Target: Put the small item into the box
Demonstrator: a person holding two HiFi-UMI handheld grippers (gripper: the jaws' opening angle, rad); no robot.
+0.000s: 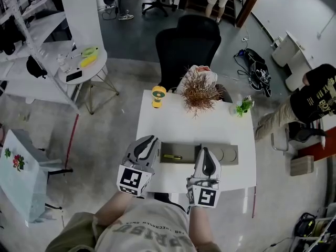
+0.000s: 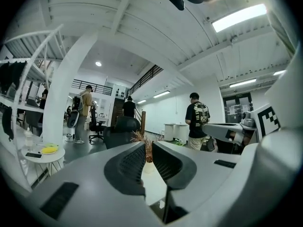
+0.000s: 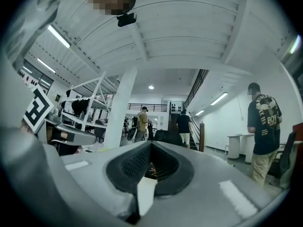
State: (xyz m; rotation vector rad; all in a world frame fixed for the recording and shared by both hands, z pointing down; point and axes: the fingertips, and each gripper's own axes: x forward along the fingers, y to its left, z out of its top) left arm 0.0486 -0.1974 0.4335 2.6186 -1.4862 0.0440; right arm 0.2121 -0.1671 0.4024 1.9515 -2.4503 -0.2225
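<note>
Open workshop floor, people standing far off, black chair [image 1: 189,46] at far side of white table [image 1: 226,127]. On table: dry plant [image 1: 199,91] far middle, yellow gadget [image 1: 158,95] far left, small green plant [image 1: 244,107] far right, grey box [image 1: 188,146] at near edge. Flat grey piece [image 1: 223,154] touching box on right, maybe its lid. Small yellow item [image 1: 172,157] lying inside box, left part.

Left gripper [image 1: 148,142] just left of box, jaws at a narrow slit, nothing between, only far plant seen through gap. Right gripper [image 1: 204,152] over near right end of box, jaw tips together, empty. Both pointing level across table, above box rather than in it.

Judged step: placing apparently done, item in box, neither gripper touching it. Next move, as a guess: back off and finish, or fit flat piece if meant as lid. Latter would call for opening one jaw pair and taking piece by its edge without knocking box. Yellow gadget possibly a second candidate; cannot tell.
</note>
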